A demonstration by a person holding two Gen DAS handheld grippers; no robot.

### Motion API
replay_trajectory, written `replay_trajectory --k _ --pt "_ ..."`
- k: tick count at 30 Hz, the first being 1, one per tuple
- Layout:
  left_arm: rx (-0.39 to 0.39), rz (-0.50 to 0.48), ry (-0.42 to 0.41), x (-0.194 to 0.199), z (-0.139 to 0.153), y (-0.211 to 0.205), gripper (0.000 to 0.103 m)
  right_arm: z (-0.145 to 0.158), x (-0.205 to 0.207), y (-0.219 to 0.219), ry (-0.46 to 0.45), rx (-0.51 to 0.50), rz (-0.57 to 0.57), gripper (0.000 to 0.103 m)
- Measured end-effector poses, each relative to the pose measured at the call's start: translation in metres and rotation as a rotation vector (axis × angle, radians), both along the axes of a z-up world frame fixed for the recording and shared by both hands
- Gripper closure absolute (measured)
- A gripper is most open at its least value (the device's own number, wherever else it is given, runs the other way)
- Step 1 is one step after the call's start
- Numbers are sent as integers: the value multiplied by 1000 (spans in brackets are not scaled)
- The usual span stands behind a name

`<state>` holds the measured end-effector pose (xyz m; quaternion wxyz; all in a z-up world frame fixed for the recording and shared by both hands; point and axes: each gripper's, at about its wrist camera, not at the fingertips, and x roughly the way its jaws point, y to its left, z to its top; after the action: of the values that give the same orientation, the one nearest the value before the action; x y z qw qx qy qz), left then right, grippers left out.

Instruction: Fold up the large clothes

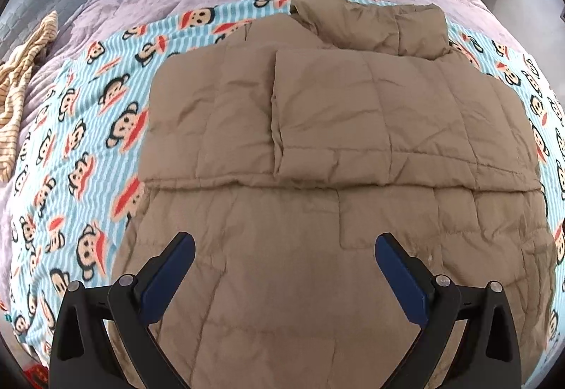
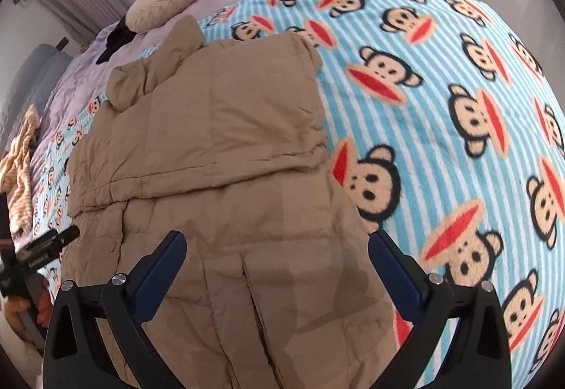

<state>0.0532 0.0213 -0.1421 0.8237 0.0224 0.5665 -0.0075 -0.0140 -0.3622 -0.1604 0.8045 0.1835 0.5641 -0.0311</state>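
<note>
Both grippers, left gripper & right gripper, wide open, holding nothing over puffy jacket; slick padding prob slips, folded sleeves spring apart.

Light: soft daylight | Shadows: faint | Edges: strong fisheye bend (dark corners) | Focus: mostly sharp

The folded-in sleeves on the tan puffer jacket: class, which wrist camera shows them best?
The left wrist view. It looks squarely down on the tan puffer jacket, so both folded-in sleeves and their meeting edges show. The right wrist view sees the jacket obliquely; the sleeves merge into one foreshortened layer.
</note>
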Motion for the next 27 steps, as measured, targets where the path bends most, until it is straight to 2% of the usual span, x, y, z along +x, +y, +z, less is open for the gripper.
replay_trajectory --k 9,15,23,27 --pt "-42 -24 -2 -28 8 21 1 1 -19 6 8 44 -64 1" --pt "-102 -51 1 -78 25 60 1 5 -50 22 17 134 -109 1" --pt "-192 0 118 -157 24 120 1 30 -123 44 -12 250 -210 1" --pt "-236 36 186 -192 14 140 1 29 -160 50 35 294 -278 1"
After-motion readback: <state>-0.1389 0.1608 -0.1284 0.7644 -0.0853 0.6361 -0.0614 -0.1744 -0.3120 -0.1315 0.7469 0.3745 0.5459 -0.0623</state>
